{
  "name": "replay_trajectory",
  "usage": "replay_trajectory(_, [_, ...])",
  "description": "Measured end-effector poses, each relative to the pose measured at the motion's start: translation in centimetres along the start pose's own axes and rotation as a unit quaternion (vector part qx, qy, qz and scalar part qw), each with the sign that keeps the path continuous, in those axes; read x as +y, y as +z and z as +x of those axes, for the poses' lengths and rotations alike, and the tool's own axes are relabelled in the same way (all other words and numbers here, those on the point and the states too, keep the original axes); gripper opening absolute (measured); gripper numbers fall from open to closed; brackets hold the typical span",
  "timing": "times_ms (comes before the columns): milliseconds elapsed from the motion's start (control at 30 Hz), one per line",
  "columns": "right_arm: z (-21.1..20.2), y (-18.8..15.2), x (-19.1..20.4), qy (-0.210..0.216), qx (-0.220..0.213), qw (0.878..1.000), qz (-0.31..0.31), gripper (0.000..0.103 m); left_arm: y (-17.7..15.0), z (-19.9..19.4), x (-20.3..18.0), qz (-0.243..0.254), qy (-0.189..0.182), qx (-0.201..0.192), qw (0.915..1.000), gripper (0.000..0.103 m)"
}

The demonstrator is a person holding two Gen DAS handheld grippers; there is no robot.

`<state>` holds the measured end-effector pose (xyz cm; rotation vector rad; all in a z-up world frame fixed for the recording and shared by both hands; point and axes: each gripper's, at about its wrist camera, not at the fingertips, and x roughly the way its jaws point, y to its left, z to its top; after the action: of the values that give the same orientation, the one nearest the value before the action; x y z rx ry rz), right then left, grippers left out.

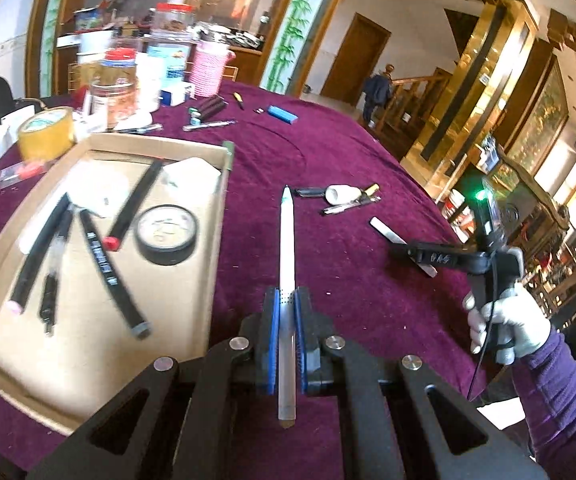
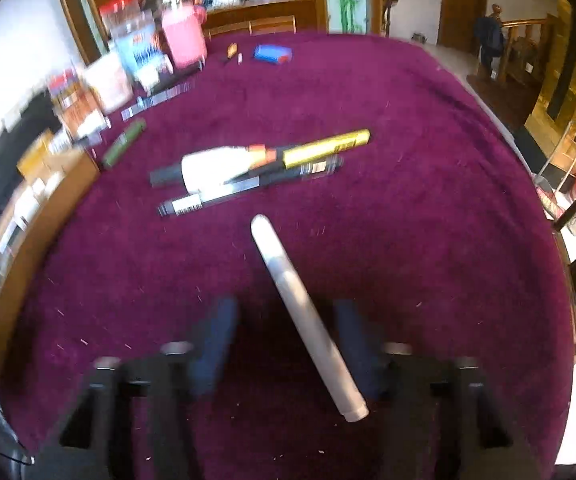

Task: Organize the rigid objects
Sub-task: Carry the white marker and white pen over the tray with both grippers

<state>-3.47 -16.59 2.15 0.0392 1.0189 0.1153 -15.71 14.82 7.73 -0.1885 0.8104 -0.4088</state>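
Note:
My left gripper [image 1: 287, 312] is shut on a long white pen [image 1: 287, 240], which points away from me above the purple tablecloth, just right of the cardboard tray [image 1: 160, 148]. The tray holds several black markers [image 1: 96, 252], a black tape roll [image 1: 167, 234] and white items. My right gripper [image 2: 285, 305], also seen in the left wrist view as the right gripper [image 1: 400, 250] in a gloved hand, stands open over a grey-white stick [image 2: 308, 316] that lies slanted on the cloth between its fingers. The grey-white stick [image 1: 382, 227] shows partly under that gripper.
A pile of pens with a white bottle [image 2: 216, 168] and a yellow marker [image 2: 328, 142] lies beyond the stick. Jars [image 1: 116, 80], a yellow tape roll [image 1: 46, 132] and a blue lighter [image 1: 283, 113] crowd the far side. The table edge curves off at right.

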Motion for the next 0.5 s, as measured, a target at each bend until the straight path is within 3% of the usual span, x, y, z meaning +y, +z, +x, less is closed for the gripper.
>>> replay_trajectory(33, [0.0,-0.1,0.0,-0.003,-0.003,1.000,-0.001,0.033,-0.1,-0.5,0.5,-0.006,0.003,-0.004,1.0000,0.007])
replay_trajectory(67, [0.0,-0.1,-0.1,-0.008,-0.007,1.000,0.003,0.020,-0.1,-0.7,0.8,-0.009,0.004,-0.007,0.9999,0.007])
replay_trajectory(100, [-0.2,-0.2,-0.6,0.004,-0.009,1.000,0.018,0.013,-0.1,-0.9,1.2,-0.013,0.007,-0.009,0.9998,0.007])
replay_trajectory(400, [-2.1,-1.2,-1.5,0.097,-0.040,0.989,0.102,0.013,0.0,-2.3,4.8,-0.046,0.047,-0.019,0.9976,0.007])
replay_trajectory(500, [-3.3,-1.2,0.3,0.078,-0.056,0.992,0.081,0.013,-0.2,-2.6,5.9,-0.055,0.065,-0.021,0.9962,0.007])
